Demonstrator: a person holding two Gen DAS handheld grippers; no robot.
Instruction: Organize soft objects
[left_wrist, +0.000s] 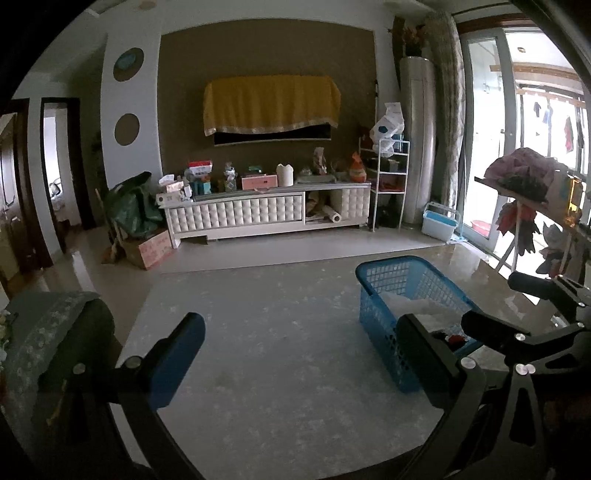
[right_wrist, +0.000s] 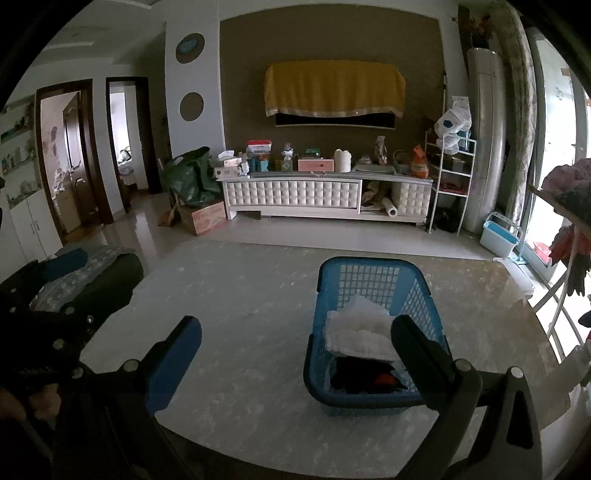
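Basket (right_wrist: 373, 328) of blue plastic stands on the pale marbled counter (right_wrist: 240, 332), holding a folded white cloth (right_wrist: 360, 330) above dark clothing (right_wrist: 365, 376). Left gripper (left_wrist: 295, 354) and right gripper (right_wrist: 295, 354) hover over the counter, jaws spread wide, gripping nothing.

Brown feature wall (right_wrist: 332, 40), yellow-draped television (right_wrist: 334, 88); white tufted cabinet (right_wrist: 291, 194), pale tiled floor (right_wrist: 295, 236); bright glass doors (left_wrist: 487, 129)
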